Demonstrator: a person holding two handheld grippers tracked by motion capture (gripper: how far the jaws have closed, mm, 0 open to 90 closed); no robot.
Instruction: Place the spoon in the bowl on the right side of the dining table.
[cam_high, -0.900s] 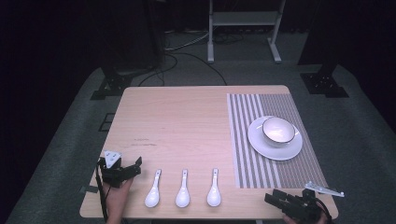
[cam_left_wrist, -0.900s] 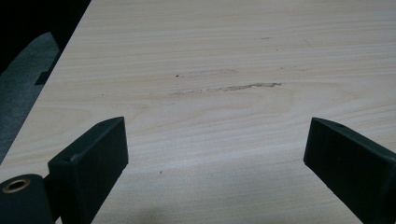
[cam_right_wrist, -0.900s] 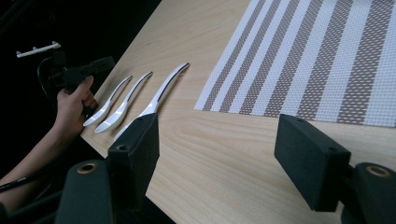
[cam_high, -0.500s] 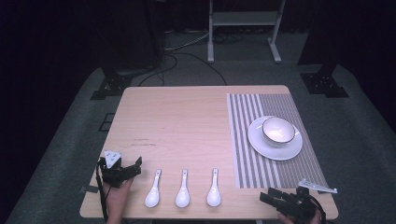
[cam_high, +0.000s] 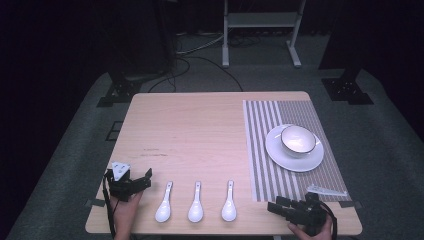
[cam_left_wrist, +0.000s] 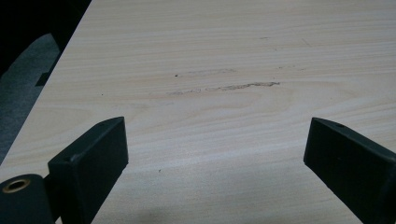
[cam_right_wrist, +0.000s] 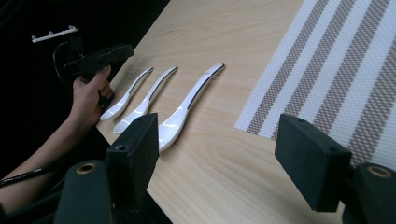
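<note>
Currently right gripper (cam_high: 279, 207) sits at the near edge of the light wooden table (cam_high: 200, 130), jaws wide apart, nothing between them. It points left toward the three white ceramic soup spoons (cam_high: 196, 202); nearest white spoon (cam_right_wrist: 184, 107) lies just ahead of its left jaw in the right gripper view, not touching. Striped grey-and-white woven placemat (cam_right_wrist: 336, 60) lies ahead of its right jaw. Beyond it on the mat, white bowl (cam_high: 298, 140) sits on a white round plate (cam_high: 280, 155). Left gripper (cam_high: 141, 179) rests just left of the spoon row, jaws spread, bare tabletop between them.
</note>
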